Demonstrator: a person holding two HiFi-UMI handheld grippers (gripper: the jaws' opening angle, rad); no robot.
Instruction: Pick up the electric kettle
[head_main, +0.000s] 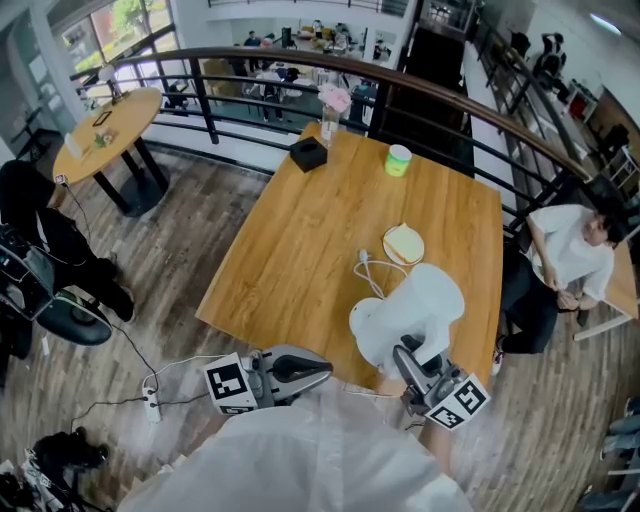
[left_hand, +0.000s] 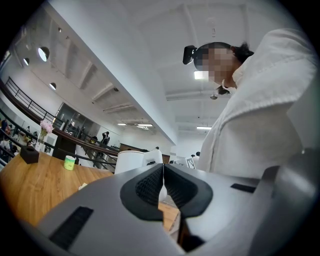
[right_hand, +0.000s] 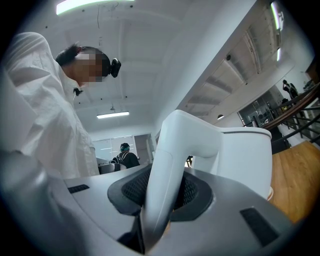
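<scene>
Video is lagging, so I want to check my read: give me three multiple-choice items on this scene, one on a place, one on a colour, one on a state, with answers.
1. Where is the kettle base? A) on the table, beyond the kettle B) on the floor C) under the kettle
2. What colour is the cup at the table's far side? A) red B) green C) black
3. What is the right gripper doing? A) open, empty B) shut on the kettle's handle C) shut on nothing
Answers: 1 A, the head view shows it on the wood past the kettle; 2 B, it is light green; 3 B, its pads press the handle.
</scene>
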